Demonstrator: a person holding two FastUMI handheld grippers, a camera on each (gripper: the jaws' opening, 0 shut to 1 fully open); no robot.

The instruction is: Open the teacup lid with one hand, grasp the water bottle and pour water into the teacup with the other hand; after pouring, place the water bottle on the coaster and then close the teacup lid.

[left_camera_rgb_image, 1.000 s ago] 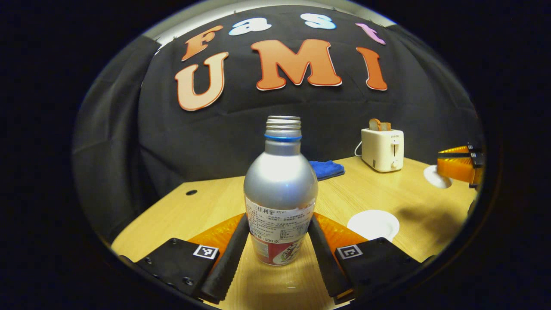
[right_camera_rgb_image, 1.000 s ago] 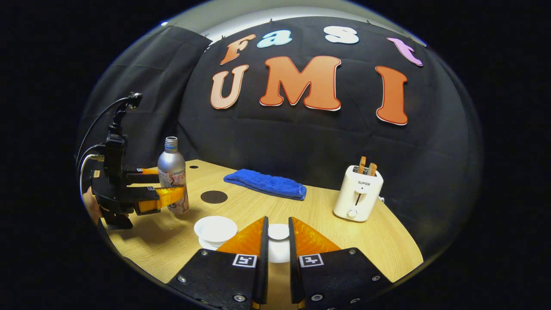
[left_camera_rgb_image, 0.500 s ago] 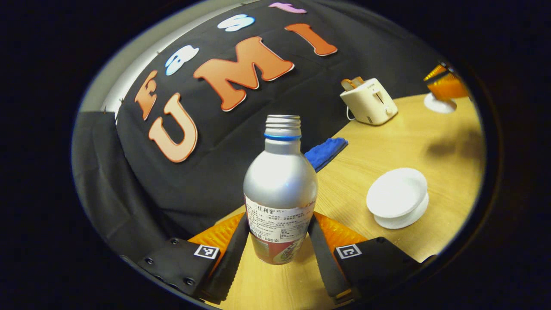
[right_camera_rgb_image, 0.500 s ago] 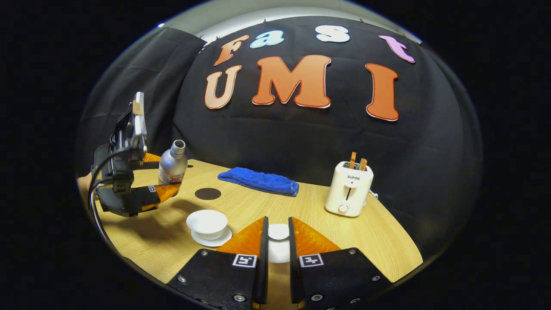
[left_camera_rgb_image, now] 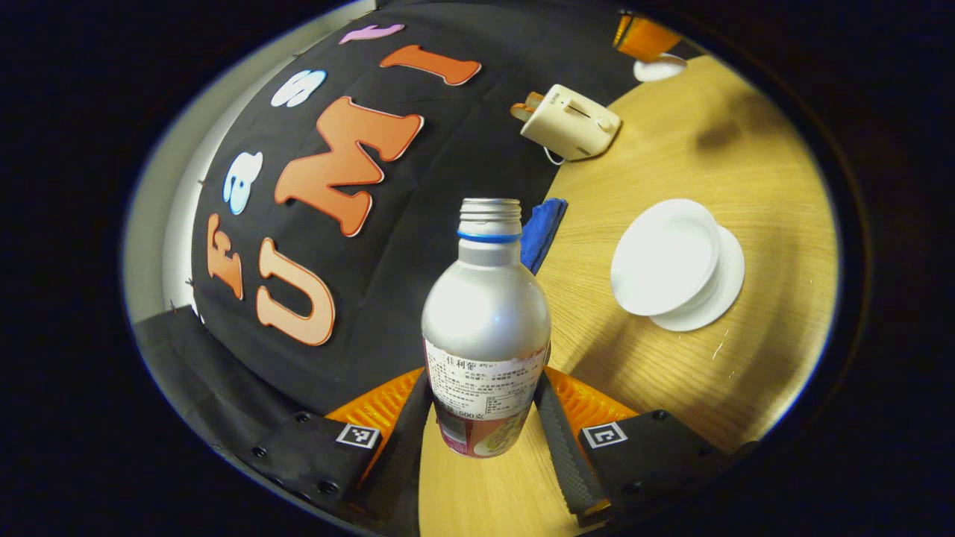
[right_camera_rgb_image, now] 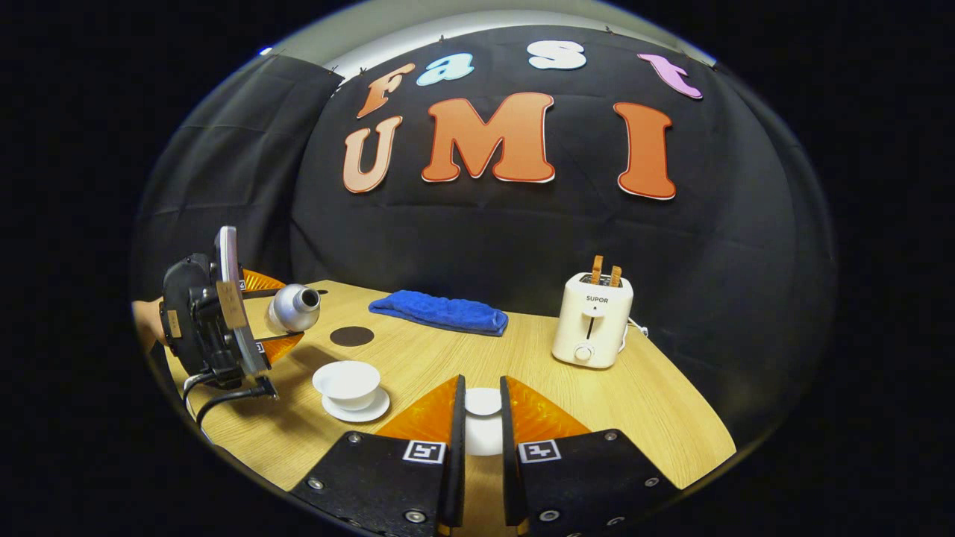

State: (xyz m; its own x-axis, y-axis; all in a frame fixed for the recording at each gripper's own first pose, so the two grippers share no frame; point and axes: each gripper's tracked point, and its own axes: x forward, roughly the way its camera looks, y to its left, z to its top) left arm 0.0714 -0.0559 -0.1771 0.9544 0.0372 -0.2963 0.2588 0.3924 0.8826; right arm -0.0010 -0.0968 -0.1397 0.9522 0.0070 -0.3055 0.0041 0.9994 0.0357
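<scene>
My left gripper [left_camera_rgb_image: 485,418] is shut on the lower body of an uncapped silver water bottle [left_camera_rgb_image: 486,321]. In the right gripper view that bottle [right_camera_rgb_image: 293,307] lies nearly level in the left gripper [right_camera_rgb_image: 280,321], its mouth toward the white teacup [right_camera_rgb_image: 347,381] from the upper left. The teacup [left_camera_rgb_image: 664,257] stands open on its white saucer [left_camera_rgb_image: 720,287]. My right gripper [right_camera_rgb_image: 482,418] is shut on the white teacup lid [right_camera_rgb_image: 483,429], held low over the table to the cup's right. A round dark coaster [right_camera_rgb_image: 351,335] lies on the table behind the cup.
A blue cloth [right_camera_rgb_image: 440,313] lies at the back of the wooden table [right_camera_rgb_image: 656,418]. A cream toaster [right_camera_rgb_image: 593,321] with toast stands at the back right. A person's hand [right_camera_rgb_image: 149,324] holds the left gripper near the table's left edge.
The left gripper has lifted the bottle off the table, carried it toward the teacup and tipped it from upright to almost level. The right gripper has kept the lid nearly still.
</scene>
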